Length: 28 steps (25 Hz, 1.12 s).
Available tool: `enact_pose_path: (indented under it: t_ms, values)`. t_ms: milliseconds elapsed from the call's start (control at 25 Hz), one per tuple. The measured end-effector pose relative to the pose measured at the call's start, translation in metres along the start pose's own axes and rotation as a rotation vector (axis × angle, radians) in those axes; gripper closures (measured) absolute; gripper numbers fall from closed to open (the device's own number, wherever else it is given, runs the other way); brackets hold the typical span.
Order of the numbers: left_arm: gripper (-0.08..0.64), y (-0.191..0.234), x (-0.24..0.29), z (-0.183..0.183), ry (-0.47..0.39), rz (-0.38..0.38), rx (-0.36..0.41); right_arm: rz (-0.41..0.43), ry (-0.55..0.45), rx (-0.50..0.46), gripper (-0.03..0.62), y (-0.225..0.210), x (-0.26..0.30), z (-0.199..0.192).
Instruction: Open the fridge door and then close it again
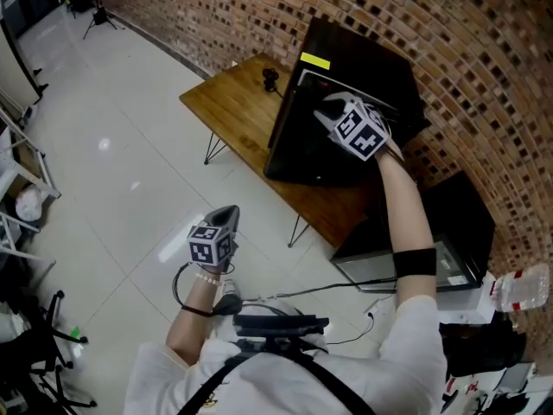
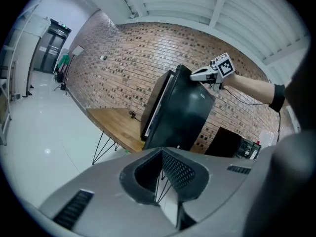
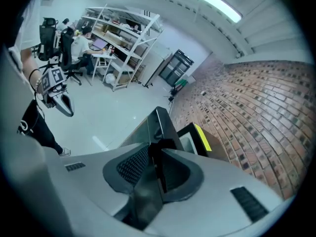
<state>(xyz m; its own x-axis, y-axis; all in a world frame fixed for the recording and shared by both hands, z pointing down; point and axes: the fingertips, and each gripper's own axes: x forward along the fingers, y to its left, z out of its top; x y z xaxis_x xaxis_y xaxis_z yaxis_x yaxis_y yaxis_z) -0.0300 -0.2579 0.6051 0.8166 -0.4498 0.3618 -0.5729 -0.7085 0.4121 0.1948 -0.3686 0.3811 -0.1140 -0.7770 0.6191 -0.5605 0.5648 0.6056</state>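
Observation:
A small black fridge [image 1: 367, 80] stands on a wooden table [image 1: 229, 102] against the brick wall. Its door [image 1: 294, 137] stands ajar, and a yellow strip [image 1: 315, 60] shows at the cabinet's top front. My right gripper [image 1: 331, 112] is shut on the door's top edge; in the right gripper view the dark door edge [image 3: 163, 122] runs between the pads of the right gripper [image 3: 155, 157]. The left gripper [image 1: 226, 214] hangs shut and empty over the floor, well short of the table. In the left gripper view the fridge [image 2: 187, 117] is straight ahead beyond the left gripper [image 2: 160, 201].
A small black object [image 1: 270, 79] sits on the table's far end. A second black appliance [image 1: 449, 227] stands lower at the right, with a white bottle [image 1: 521, 288] beside it. Cables lie on the floor near my feet. Shelves and a seated person [image 3: 79, 38] are across the room.

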Motion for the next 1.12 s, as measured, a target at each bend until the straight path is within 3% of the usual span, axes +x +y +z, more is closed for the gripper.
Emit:
enact_pose_path:
  t_ms: [520, 560, 920, 1120]
  values:
    - [0.560, -0.057, 0.002, -0.014, 0.016, -0.054, 0.038, 0.019, -0.100, -0.162, 0.455, 0.093, -0.104, -0.018]
    - [0.560, -0.062, 0.003, -0.016, 0.022, -0.058, 0.041, 0.023, -0.103, -0.170, 0.420, 0.101, -0.112, -0.022]
    - [0.560, -0.113, 0.020, -0.022, 0.052, -0.126, 0.107, 0.063, -0.172, -0.141, 0.397, 0.145, -0.188, -0.057]
    - [0.560, -0.147, 0.032, -0.029, 0.069, -0.164, 0.140, 0.065, -0.158, -0.199, 0.364, 0.165, -0.224, -0.087]
